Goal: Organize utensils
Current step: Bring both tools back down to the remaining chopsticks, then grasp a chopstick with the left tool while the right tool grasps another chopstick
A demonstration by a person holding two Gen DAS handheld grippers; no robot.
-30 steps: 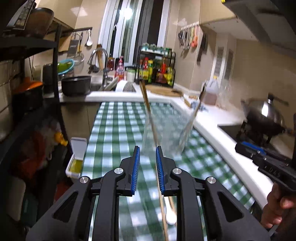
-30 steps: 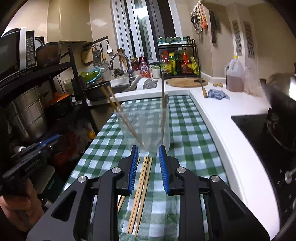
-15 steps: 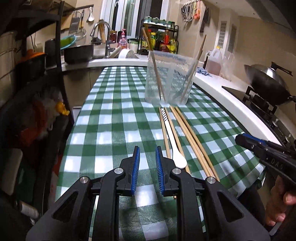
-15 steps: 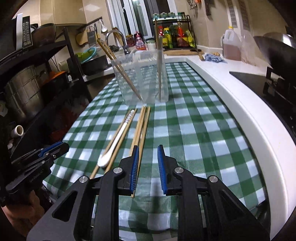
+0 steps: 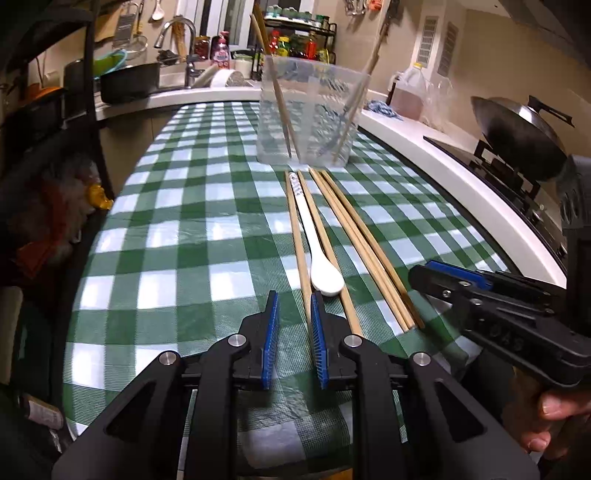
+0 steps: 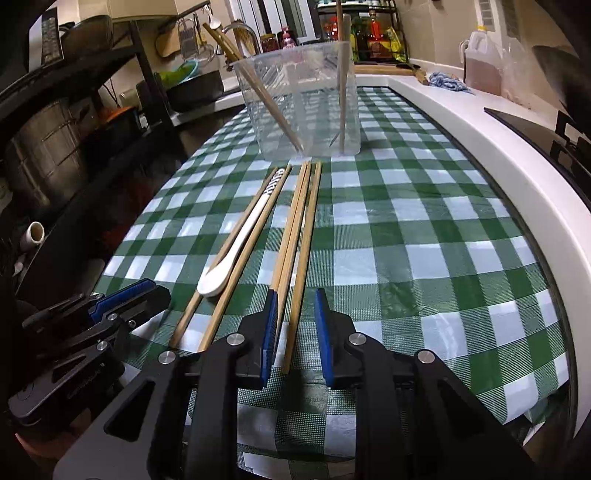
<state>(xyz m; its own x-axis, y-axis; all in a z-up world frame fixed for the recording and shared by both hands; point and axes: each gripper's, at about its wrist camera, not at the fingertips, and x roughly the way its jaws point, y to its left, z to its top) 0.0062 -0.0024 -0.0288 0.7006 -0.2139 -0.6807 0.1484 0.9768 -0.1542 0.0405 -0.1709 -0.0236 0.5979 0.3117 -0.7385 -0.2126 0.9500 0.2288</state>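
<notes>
Both hands have dropped toward the chopsticks (image 6: 295, 236) and spoon (image 5: 327, 282) lying just before the tub (image 5: 308, 110). The left claw (image 5: 294, 325) and right claw (image 6: 295, 325) hover narrowly parted, pinching nothing; pickup looks next.

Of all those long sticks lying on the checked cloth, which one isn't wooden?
The white spoon: glossy white with a rounded bowl, lying between the tan wooden chopsticks.

Home kitchen: sink tap (image 5: 176, 31), wok (image 5: 517, 129) on stove, condiment rack (image 5: 299, 40), checked tablecloth (image 5: 207, 221).
</notes>
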